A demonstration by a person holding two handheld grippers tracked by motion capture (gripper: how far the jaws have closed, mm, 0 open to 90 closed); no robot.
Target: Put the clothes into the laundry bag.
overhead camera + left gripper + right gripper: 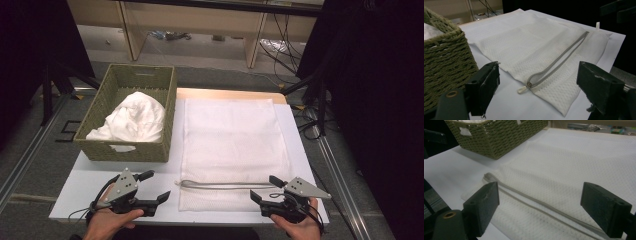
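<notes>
Near the front edge of the desk [75, 195], lying flat: a white mesh laundry bag [230, 145], its grey zipper [225, 185] running crosswise, parallel to that edge, just ahead of both grippers. Sitting at the zipper's left end, the pull tab [522, 89], with a short stretch beside it gaping slightly; whether the rest of the track is shut, hard to tell. Hovering at bottom left of the high view, the left gripper [151, 189], jaws released and grasping nothing, pointing right toward that end. Seen through the left gripper view, the tab lying between the 2 black jaws but farther along, not touched. Waiting at bottom right, the right gripper [264, 189], jaws likewise spread wide and holding nothing, aiming left at the zipper's far end. Through the right gripper view, the zipper crossing slantwise between its jaws, apart from both.

Standing at rear left, touching or just beside the bag's left edge: a green woven basket [167, 110] holding a crumpled white garment [132, 117].

Judging from this layout, left gripper nearer the pull tab, right gripper nearer the opposite end; likely next: pinching the tab and drawing it rightward along the zipper's long axis while bracing the fabric.
</notes>
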